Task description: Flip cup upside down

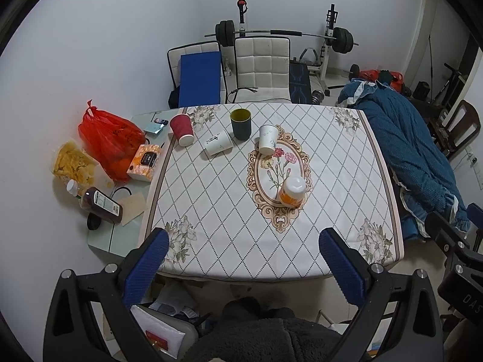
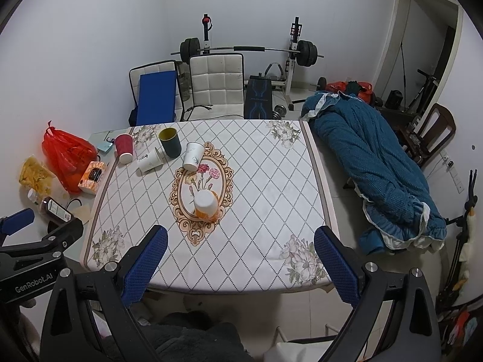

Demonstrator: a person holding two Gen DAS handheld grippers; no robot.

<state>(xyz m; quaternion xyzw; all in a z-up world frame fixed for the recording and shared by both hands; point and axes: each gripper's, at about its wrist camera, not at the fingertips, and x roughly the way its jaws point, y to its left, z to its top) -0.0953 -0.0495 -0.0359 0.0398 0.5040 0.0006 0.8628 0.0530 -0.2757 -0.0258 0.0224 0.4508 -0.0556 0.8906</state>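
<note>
Several cups stand on the patterned table [image 1: 229,211]. An orange cup [image 1: 292,192] stands upside down on the oval flower motif, also in the right wrist view [image 2: 206,206]. A dark green cup [image 1: 240,123] stands upright with its yellow inside showing [image 2: 170,142]. A red cup [image 1: 181,129], a white cup with a print [image 1: 219,142] and a white flowered cup [image 1: 268,139] stand upside down at the back. My left gripper [image 1: 244,241] is open and empty above the near table edge. My right gripper [image 2: 241,238] is open and empty, held likewise.
A glass side table [image 1: 120,235] at the left holds a red bag [image 1: 108,138], a snack bag [image 1: 74,163], a tissue box [image 1: 145,163] and bottles [image 1: 101,203]. A blue quilt [image 2: 371,163] lies to the right. Chairs [image 1: 261,66] and a barbell rack [image 1: 283,34] stand behind.
</note>
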